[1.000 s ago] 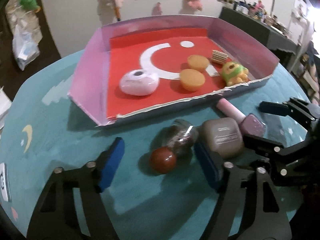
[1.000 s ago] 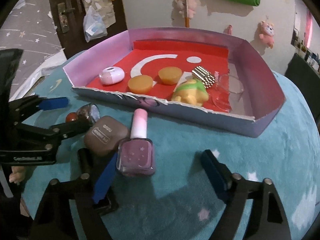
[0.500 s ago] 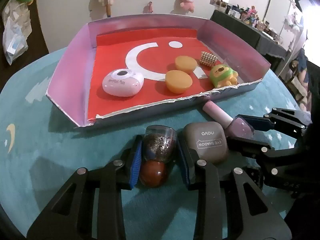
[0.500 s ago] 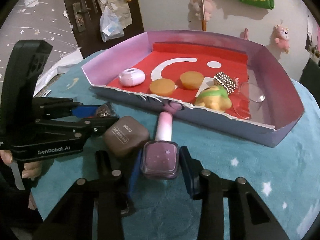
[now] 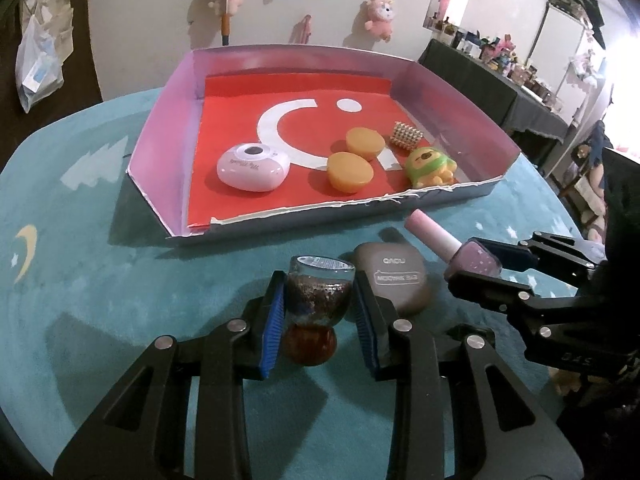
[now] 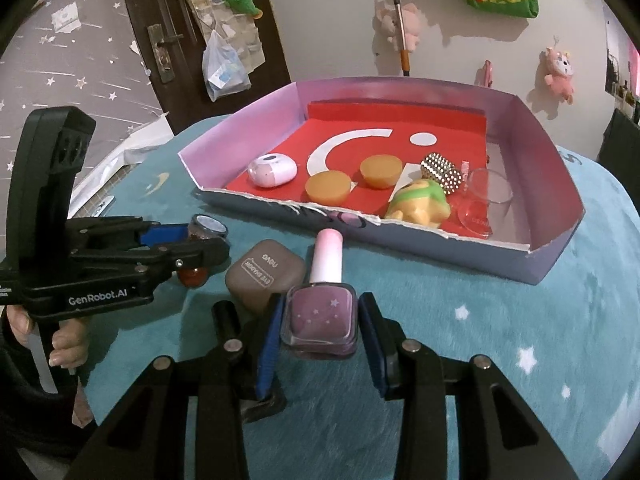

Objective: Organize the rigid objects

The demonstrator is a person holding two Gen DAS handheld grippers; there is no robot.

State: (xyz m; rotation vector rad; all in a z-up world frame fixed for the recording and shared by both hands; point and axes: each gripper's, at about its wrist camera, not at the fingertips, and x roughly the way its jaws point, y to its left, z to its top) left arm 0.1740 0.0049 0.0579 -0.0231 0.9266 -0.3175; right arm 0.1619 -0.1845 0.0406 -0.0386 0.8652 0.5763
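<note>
While the left wrist view shows the left hand-held gripper [image 5: 320,312] clamped on a small glitter bottle [image 5: 319,298] with a reddish round stopper, just off the teal worktop [image 5: 120,288], only the right wrist view shows a clear glass dish [image 6: 486,200] in the tray [image 6: 560,184] corner. That view also shows the right hand-held gripper [image 6: 320,320] closed on the purple nail polish bottle [image 6: 320,316], beside the brown eye shadow case [image 6: 266,274].
</note>
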